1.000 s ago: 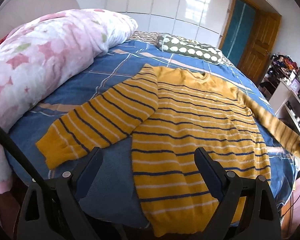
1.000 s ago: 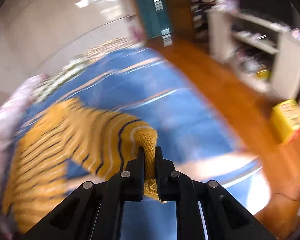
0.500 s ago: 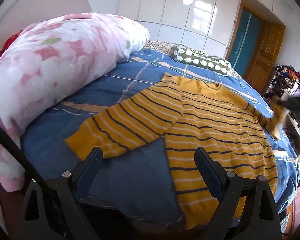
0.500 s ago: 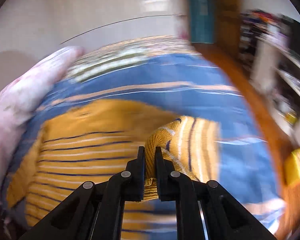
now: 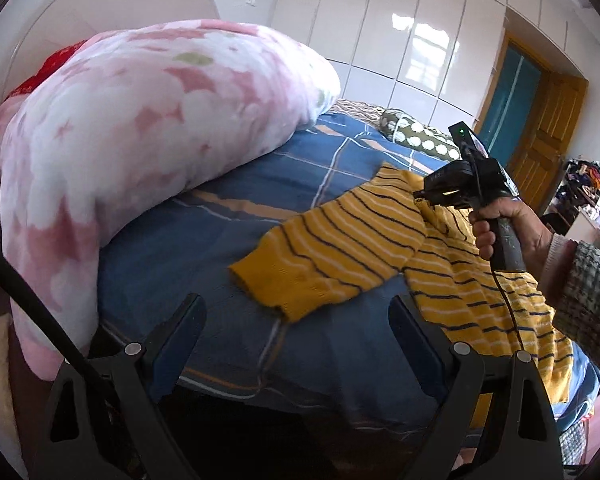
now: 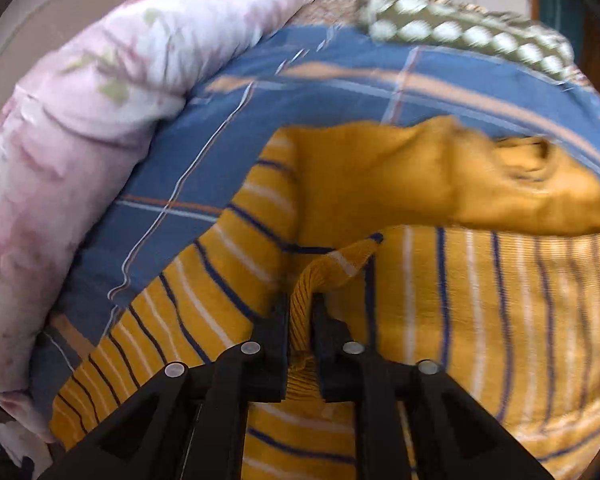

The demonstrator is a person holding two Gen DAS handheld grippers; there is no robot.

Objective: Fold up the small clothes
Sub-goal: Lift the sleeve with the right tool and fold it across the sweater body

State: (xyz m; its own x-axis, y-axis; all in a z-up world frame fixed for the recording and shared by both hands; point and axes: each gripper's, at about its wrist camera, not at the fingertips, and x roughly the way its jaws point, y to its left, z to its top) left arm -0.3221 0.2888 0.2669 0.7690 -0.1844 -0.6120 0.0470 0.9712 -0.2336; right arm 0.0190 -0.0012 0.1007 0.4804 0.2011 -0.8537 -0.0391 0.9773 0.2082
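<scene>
Right gripper [image 6: 302, 312]: its two fingers are clamped on the ribbed cuff [image 6: 300, 300] of one sleeve of the sweater [image 6: 480, 304], and the cuff bulges up between them. In the left wrist view this same gripper [image 5: 424, 196] is held by the person's right hand [image 5: 508, 228] above the sweater [image 5: 480, 296], with the pinched sleeve lifted over the sweater's chest.

Left gripper [image 5: 296, 320]: its fingers stand wide apart with nothing between them, hovering over the near edge of the bed [image 5: 220, 248], short of the sweater.

The sweater is yellow with dark and white stripes and lies on the blue checked bed cover. Its other sleeve [image 5: 324, 260] stretches flat across the cover from the sweater's body toward the left gripper, cuff nearest it.

A pink flowered quilt [image 5: 140, 152] is heaped along the side of the bed beyond that sleeve. A green dotted pillow [image 5: 416, 138] lies at the far end of the bed, beyond the sweater's collar. A wooden door [image 5: 548, 128] stands behind the pillow.
</scene>
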